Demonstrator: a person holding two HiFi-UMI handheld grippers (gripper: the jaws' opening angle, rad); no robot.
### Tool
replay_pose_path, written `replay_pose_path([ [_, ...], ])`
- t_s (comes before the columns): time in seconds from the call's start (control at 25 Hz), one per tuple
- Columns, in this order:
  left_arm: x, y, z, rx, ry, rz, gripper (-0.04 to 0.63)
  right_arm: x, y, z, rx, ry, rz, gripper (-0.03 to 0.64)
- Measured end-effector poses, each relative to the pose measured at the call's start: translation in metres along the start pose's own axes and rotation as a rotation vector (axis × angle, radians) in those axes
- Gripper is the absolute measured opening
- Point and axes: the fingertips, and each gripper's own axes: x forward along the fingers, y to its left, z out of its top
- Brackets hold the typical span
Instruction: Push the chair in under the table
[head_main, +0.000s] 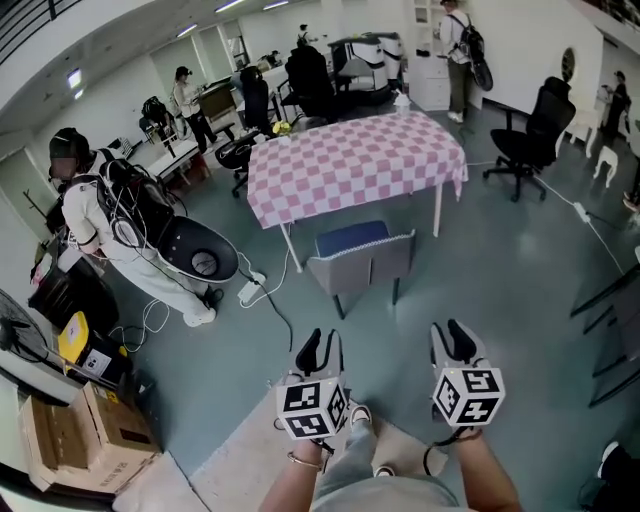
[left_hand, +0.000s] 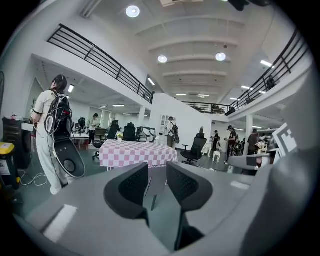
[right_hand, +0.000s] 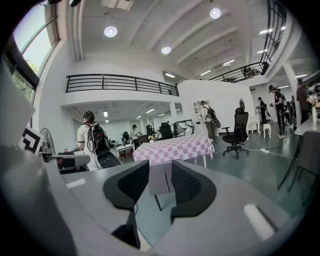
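A grey chair (head_main: 360, 258) with a blue seat stands on the floor, its back toward me, partly under the near edge of the table (head_main: 355, 165) with a pink-and-white checked cloth. My left gripper (head_main: 322, 348) and right gripper (head_main: 450, 338) are side by side, short of the chair and apart from it, pointing at it. Both stand open with nothing between the jaws. In the left gripper view the chair back (left_hand: 158, 172) shows far off through the gap of the gripper (left_hand: 157, 184), below the table (left_hand: 137, 152). The right gripper view shows the chair back (right_hand: 160, 182) and table (right_hand: 175, 148) likewise, beyond the gripper (right_hand: 160, 189).
A person with a backpack (head_main: 110, 230) bends over at the left. A power strip and cable (head_main: 250, 290) lie left of the chair. A black office chair (head_main: 530, 135) stands at the right, cardboard boxes (head_main: 90, 440) at the lower left, dark furniture (head_main: 610, 300) at the right edge.
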Motion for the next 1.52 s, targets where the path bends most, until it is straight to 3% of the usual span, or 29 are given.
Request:
replay_pose_path([
  [0.52,0.165,0.079,0.04,-0.001,0.028,-0.06,0.117,0.167,-0.009,0.052,0.011,-0.022,-0.066,0.123],
  [0.96,0.236,0.101,0.027,-0.061,0.09,-0.086,0.117,0.219,-0.032,0.054,-0.017,0.054,-0.145,0.123],
  [1.16,0.264,0.106,0.031,-0.073,0.085,-0.069,0.117,0.254,-0.043,0.061,-0.041,0.063,-0.118,0.123],
  [1.52,0.335,0.118,0.062,-0.069,0.041,0.057,0.117,0.347,-0.078,0.088,-0.066,0.083,0.015,0.123],
])
